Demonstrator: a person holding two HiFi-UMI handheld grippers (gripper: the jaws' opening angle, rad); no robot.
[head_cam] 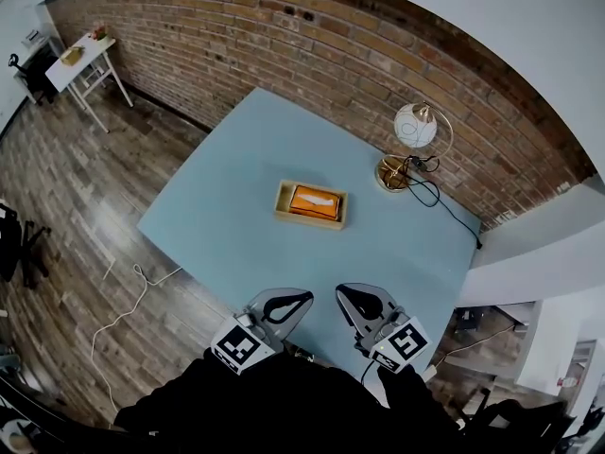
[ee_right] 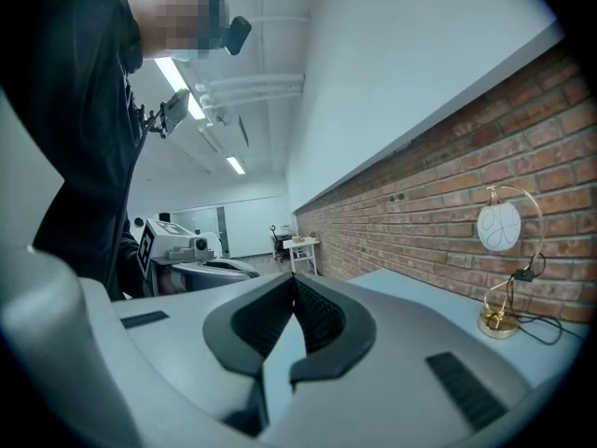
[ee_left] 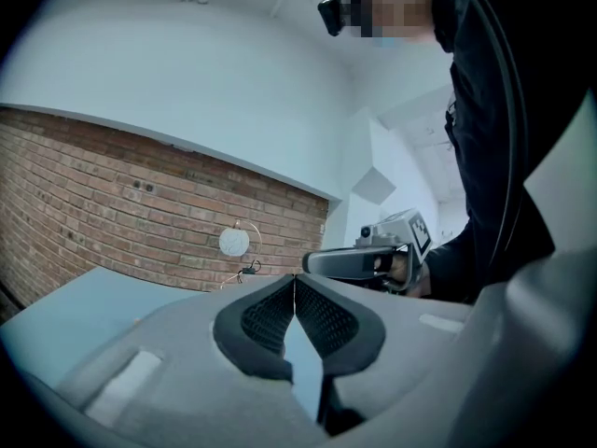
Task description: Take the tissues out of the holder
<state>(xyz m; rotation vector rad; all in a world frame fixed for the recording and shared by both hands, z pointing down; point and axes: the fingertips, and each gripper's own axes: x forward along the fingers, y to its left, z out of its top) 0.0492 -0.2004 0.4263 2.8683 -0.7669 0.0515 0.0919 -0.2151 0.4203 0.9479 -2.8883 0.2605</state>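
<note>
The 2 claws hang side by side over the near edge of the blue table (head_cam: 227, 197), both pointing away from the person. The left claw (head_cam: 295, 300) has its jaws pressed together with nothing between them. The right claw (head_cam: 350, 294), just beside it, is closed the same way and also holds nothing. The wooden holder (head_cam: 282, 200) lies on the table well ahead of both claws, roughly in line with the gap between them. The orange pack of tissues (head_cam: 316, 200) sits inside it. A lamp (head_cam: 413, 135) stands further ahead, off to the right claw's right.
</note>
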